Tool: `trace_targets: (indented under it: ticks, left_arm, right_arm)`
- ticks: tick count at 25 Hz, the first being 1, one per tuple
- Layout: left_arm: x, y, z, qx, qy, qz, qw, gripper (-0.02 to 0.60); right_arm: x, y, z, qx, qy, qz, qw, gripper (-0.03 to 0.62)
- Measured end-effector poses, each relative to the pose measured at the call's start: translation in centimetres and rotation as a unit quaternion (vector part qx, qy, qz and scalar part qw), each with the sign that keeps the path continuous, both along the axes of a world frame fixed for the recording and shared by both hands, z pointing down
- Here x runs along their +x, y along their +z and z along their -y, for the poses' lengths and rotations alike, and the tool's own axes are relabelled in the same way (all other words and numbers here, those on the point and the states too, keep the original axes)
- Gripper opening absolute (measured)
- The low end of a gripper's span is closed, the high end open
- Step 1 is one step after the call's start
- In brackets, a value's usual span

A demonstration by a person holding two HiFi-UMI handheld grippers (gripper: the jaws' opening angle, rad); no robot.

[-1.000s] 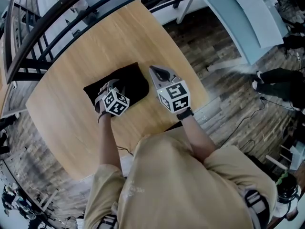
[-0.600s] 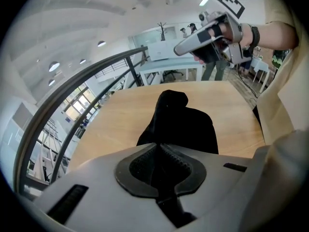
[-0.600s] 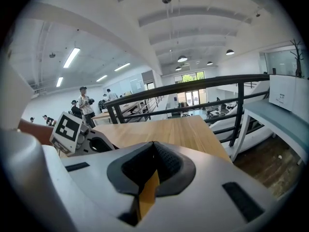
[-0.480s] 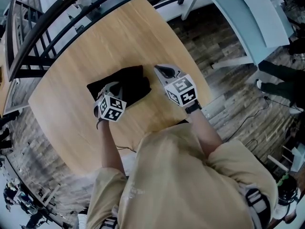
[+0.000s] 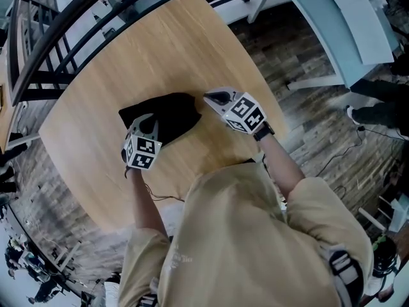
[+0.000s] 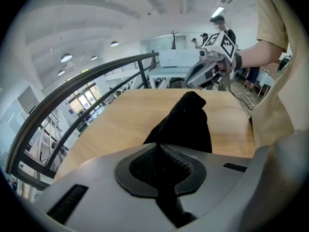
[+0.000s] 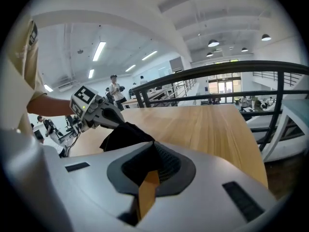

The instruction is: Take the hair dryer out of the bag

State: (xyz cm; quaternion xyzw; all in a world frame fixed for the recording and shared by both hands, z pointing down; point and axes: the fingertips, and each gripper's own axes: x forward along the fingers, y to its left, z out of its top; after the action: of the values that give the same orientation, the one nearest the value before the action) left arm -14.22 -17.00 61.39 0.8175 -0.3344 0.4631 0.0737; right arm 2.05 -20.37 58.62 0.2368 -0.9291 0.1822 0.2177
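A black cloth bag [image 5: 171, 112] lies near the middle of the round wooden table [image 5: 128, 56]. My left gripper [image 5: 151, 124] is at its near left end. Its jaws have just been closing and are shut on a fold of the bag [image 6: 186, 122], which rises from the pinch in the left gripper view. My right gripper [image 5: 209, 97] is shut with nothing in it, its tips just off the bag's right end. In the right gripper view only bare wood shows through the slit of its jaws, and the bag [image 7: 125, 135] lies ahead to the left. No hair dryer is in sight.
A black curved railing [image 5: 57, 37] runs behind the table. A white table [image 5: 332, 24] stands on the wood floor at the upper right. A thin cable [image 5: 167, 198] hangs at the table's near edge. People stand far off in both gripper views.
My left gripper has closed on the bag's near end and drawn back toward me, down-left in the head view. My right gripper has come down closer to the bag's right end.
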Motion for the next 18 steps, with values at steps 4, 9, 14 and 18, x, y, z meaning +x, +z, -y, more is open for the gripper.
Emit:
trace_targets:
  ticks: [4, 9, 14, 18]
  left_arm:
    - [-0.2, 0.1, 0.0, -0.002, -0.007, -0.007, 0.9999, 0.029]
    - [0.1, 0.3, 0.3, -0.002, -0.012, -0.011, 0.9999, 0.029]
    - [0.4, 0.4, 0.1, -0.004, -0.009, -0.012, 0.9999, 0.029]
    - [0.1, 0.6, 0.2, -0.006, -0.007, -0.014, 0.9999, 0.029]
  right_arm:
    - [-1.7, 2.6, -1.1, -0.006, -0.062, -0.023, 0.998, 0.009]
    - [-3.4, 5.7, -2.3, -0.021, -0.122, -0.048, 0.991, 0.009]
    - [-4.5, 8.0, -1.7, -0.001, -0.119, -0.062, 0.991, 0.009]
    - [-5.6, 8.2, -1.4, 0.014, -0.135, -0.064, 0.989, 0.063]
